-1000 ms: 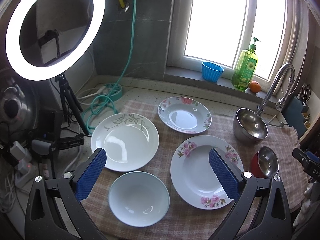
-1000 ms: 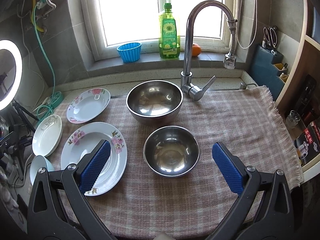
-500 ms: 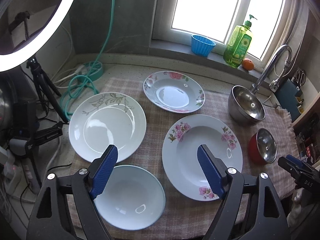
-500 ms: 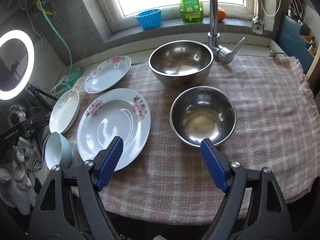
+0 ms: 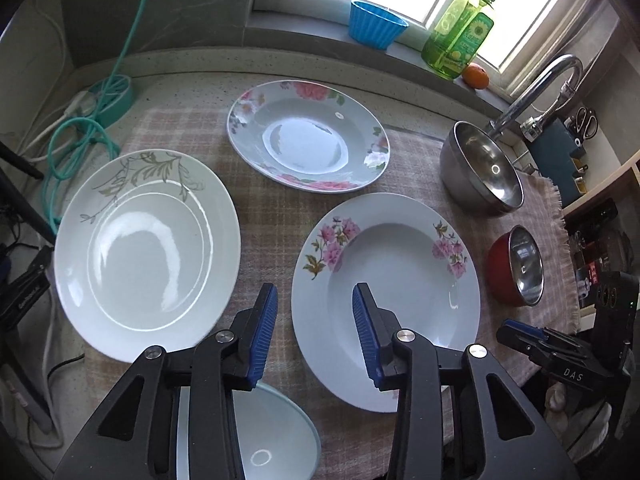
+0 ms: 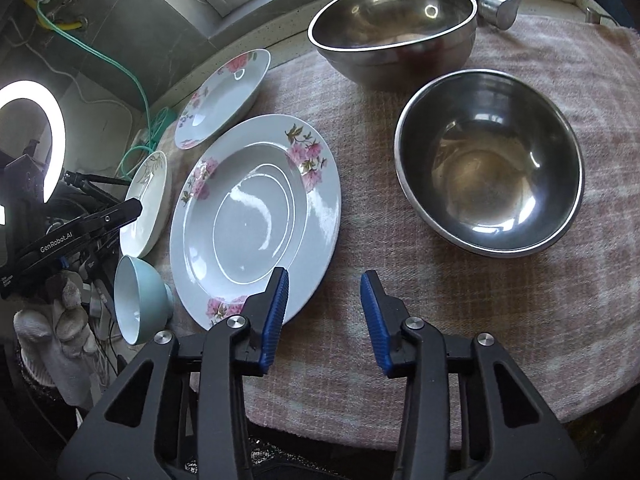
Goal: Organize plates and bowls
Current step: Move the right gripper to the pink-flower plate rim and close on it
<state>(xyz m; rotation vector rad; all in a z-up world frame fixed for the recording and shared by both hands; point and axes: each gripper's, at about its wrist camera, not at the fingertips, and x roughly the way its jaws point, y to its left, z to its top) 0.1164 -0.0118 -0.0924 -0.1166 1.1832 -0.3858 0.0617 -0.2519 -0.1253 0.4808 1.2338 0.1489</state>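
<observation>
A large pink-flowered plate point(image 5: 384, 280) point(image 6: 256, 216) lies on the checked cloth. My left gripper point(image 5: 314, 292) hangs over its left rim, jaws closing, the rim between the pads but not pressed. My right gripper point(image 6: 325, 276) is over the same plate's near right rim, jaws also closing, nothing gripped. A leaf-patterned white plate point(image 5: 148, 248) and a smaller flowered plate point(image 5: 308, 136) lie to the left and behind. A pale blue bowl point(image 5: 260, 440) sits under the left gripper. A big steel bowl point(image 6: 394, 20) and a smaller steel bowl point(image 6: 488, 164) stand to the right.
The faucet point(image 5: 536, 92), a green soap bottle point(image 5: 460, 36), a blue cup point(image 5: 376, 26) and an orange point(image 5: 476, 76) are at the window sill. Teal hose and cables point(image 5: 80, 136) lie left of the cloth point(image 6: 460, 320). A ring light point(image 6: 36, 136) stands off the counter's left.
Both grippers have come down and tipped toward the cloth, closer to the large flowered plate. Their jaws have narrowed from wide open to a small gap.
</observation>
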